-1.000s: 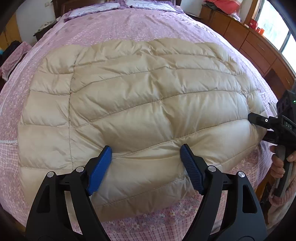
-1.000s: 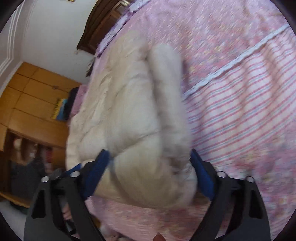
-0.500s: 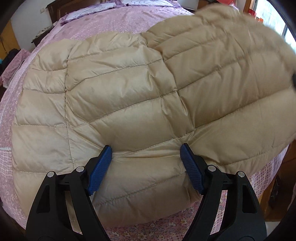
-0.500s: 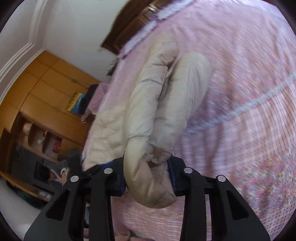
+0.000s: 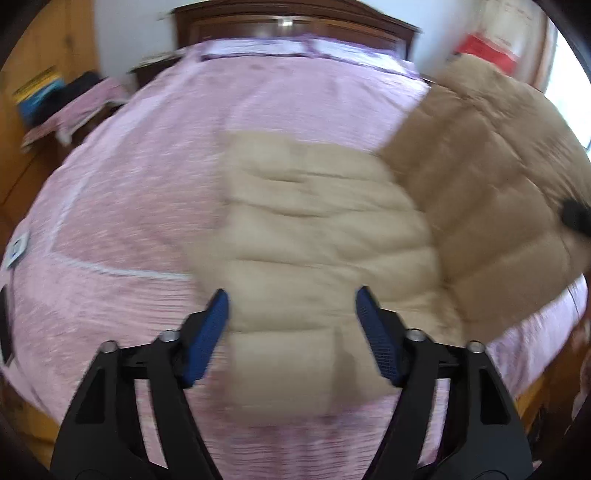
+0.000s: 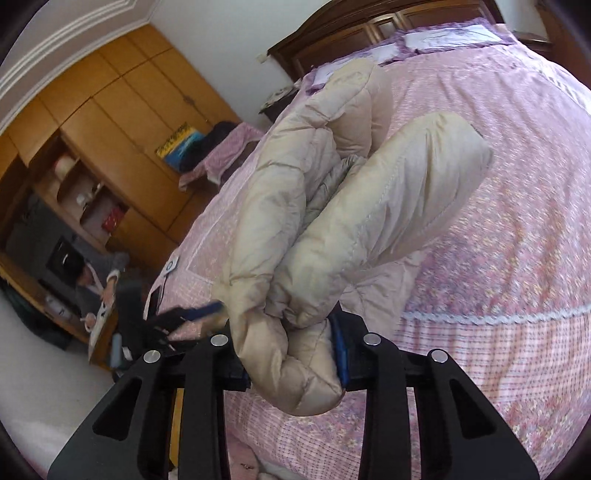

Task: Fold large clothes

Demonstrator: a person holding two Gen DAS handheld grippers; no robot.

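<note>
A beige quilted down jacket [image 5: 317,236] lies on the pink bed [image 5: 140,177]. Its right part [image 5: 487,155] is lifted off the bed and curls over toward the left. My left gripper [image 5: 291,321] is open and empty, hovering over the jacket's near edge, which shows between its blue pads. My right gripper [image 6: 291,350] is shut on a bunched edge of the jacket [image 6: 332,206] and holds it up above the bed [image 6: 517,229]. The tip of the right gripper [image 5: 574,218] shows at the right edge of the left wrist view.
A dark wooden headboard [image 5: 291,22] stands at the far end of the bed. Orange wooden wardrobes and shelves [image 6: 92,140] line the left wall, with a person [image 6: 99,280] low down there. The bed's near edge [image 6: 332,435] is close below the right gripper.
My right gripper has lifted its held jacket edge higher and carried it left over the jacket. My left gripper has swung, so bare pink bedspread fills its left side. Both views are motion-blurred.
</note>
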